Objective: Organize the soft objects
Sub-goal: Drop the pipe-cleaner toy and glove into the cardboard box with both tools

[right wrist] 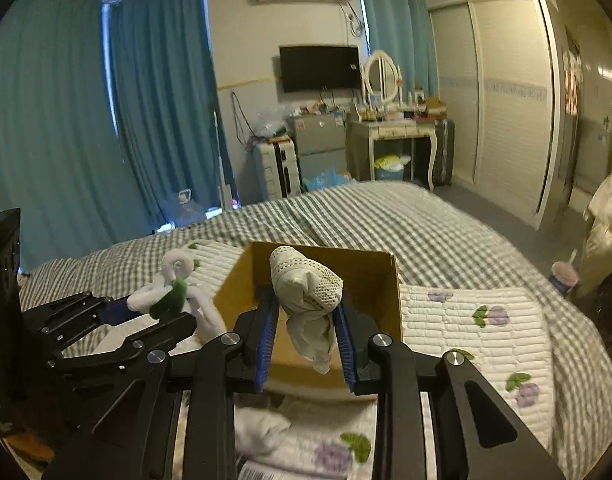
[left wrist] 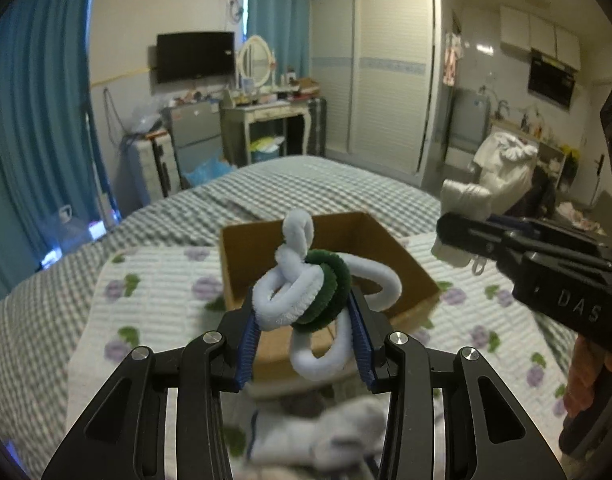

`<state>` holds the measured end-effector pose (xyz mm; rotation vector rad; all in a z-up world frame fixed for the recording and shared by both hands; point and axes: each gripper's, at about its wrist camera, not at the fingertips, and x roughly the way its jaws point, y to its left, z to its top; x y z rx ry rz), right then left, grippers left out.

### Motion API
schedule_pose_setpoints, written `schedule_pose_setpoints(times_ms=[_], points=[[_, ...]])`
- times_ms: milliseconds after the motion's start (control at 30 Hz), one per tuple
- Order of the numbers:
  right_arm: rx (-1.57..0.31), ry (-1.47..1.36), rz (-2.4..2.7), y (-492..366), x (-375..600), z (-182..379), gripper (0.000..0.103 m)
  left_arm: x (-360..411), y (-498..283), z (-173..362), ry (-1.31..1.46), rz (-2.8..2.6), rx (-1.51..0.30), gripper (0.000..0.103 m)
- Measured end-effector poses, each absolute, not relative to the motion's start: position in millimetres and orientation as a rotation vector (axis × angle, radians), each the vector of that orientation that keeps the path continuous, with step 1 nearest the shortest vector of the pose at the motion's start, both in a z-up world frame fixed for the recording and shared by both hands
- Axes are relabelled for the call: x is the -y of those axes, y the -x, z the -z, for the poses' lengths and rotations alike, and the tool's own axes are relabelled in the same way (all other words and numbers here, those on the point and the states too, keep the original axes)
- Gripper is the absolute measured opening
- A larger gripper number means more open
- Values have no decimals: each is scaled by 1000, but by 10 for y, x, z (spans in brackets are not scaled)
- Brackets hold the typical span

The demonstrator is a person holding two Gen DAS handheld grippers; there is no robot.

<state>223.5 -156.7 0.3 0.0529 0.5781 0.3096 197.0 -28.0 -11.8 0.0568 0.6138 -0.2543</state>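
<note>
My left gripper is shut on a knotted white and green fuzzy cord, held above the near edge of an open cardboard box. My right gripper is shut on a rolled white sock, held over the same cardboard box. The right gripper with its sock shows at the right of the left wrist view. The left gripper with the cord shows at the left of the right wrist view. More white soft items lie blurred below the left gripper.
The box stands on a white quilted mat with purple flowers spread on a checked bed. A white soft item lies on the mat near me. Blue curtains, suitcases, a dresser and a wardrobe stand beyond the bed.
</note>
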Motion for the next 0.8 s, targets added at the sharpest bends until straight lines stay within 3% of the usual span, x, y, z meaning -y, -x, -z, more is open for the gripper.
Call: schedule_pose_setpoints(times_ms=[167, 267, 300, 333, 400, 433, 800], points=[[-649, -93, -306, -2721, 1685, 426, 27, 392, -2353, 407, -98, 250, -656, 40], [-668, -105, -295, -2845, 1732, 584, 28, 389, -2462, 528, -103, 260, -676, 46], [-676, -105, -294, -2871, 1738, 616, 31, 400, -2466, 547, -101, 263, -677, 52], [-678, -106, -289, -2875, 1747, 623, 44, 400, -2466, 556, -106, 252, -677, 57], [-666, -108, -269, -2827, 1787, 580, 65, 412, -2433, 526, -123, 216, -657, 79], [-661, -108, -267, -2810, 1825, 558, 67, 406, -2406, 496, -124, 205, -646, 85], [-523, -8, -199, -1711, 1973, -596, 84, 169, -1522, -570, -112, 122, -509, 85]])
